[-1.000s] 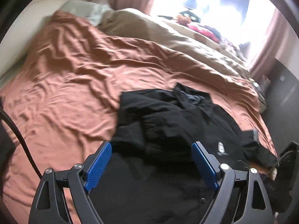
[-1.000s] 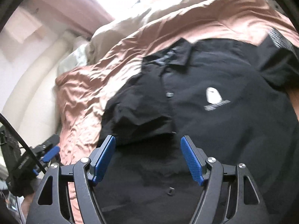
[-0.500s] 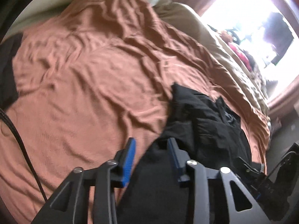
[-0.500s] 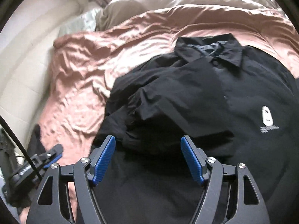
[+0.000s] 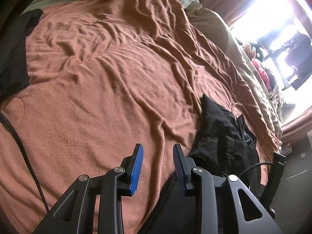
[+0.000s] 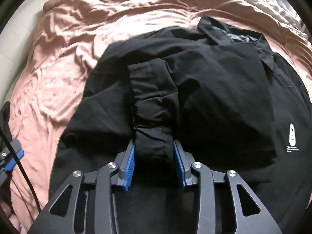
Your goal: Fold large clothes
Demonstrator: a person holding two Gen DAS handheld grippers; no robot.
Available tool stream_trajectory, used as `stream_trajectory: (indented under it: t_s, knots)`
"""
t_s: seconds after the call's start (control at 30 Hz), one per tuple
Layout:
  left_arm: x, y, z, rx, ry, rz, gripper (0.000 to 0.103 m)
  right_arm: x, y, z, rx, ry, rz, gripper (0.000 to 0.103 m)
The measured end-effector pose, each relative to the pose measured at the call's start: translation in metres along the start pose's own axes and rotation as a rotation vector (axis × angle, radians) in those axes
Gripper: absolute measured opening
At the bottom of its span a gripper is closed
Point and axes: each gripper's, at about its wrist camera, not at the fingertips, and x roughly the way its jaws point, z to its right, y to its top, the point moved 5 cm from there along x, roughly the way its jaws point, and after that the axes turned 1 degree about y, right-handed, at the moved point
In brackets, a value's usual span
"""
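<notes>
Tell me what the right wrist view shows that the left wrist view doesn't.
Right wrist only: the right gripper closing on a bunched sleeve, fabric between its pads; the shirt's white logo.
Left wrist only: the left gripper, only bedspread visible in its gap; the bright window.
Both: the black shirt and the rust bedspread.

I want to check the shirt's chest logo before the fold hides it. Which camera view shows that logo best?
The right wrist view: the small white logo stands clear on the black shirt, near the picture's right edge. The left wrist view shows only a bunched edge of the shirt on the brown blanket; the logo is not visible there.
</notes>
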Motion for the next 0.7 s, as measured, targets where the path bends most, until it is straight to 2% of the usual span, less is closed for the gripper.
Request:
stream_trajectory:
  t_s: [0.17,0.33,0.43,0.53,0.6,0.63,0.67,0.7]
  knots:
    - [0.005,-0.005,0.008,0.029,-0.005,-0.017,0.034,-0.040,-0.003,0.029,0.050,0.048,0.067,0.027]
    - [0.009,-0.009,0.024,0.088,-0.006,-0.029,0.034,-0.093,-0.010,0.078,0.137,0.061,0.158,0.027]
    - [0.009,-0.012,0.031,0.117,-0.001,-0.030,0.034,-0.125,-0.020,0.118,0.207,0.050,0.206,0.029]
    - [0.007,-0.015,0.040,0.154,0.011,-0.019,0.034,-0.148,-0.035,0.153,0.284,-0.007,0.237,0.035]
    - [0.007,-0.018,0.046,0.175,0.017,-0.015,0.034,-0.158,-0.052,0.181,0.369,-0.007,0.252,0.049]
    - [0.008,-0.019,0.048,0.185,0.020,-0.016,0.034,-0.161,-0.061,0.191,0.414,0.014,0.262,0.071]
    - [0.009,-0.021,0.051,0.194,0.024,-0.018,0.034,-0.162,-0.071,0.201,0.460,0.039,0.278,0.080]
    - [0.012,-0.024,0.053,0.205,0.031,-0.022,0.035,-0.164,-0.080,0.208,0.499,0.061,0.294,0.080]
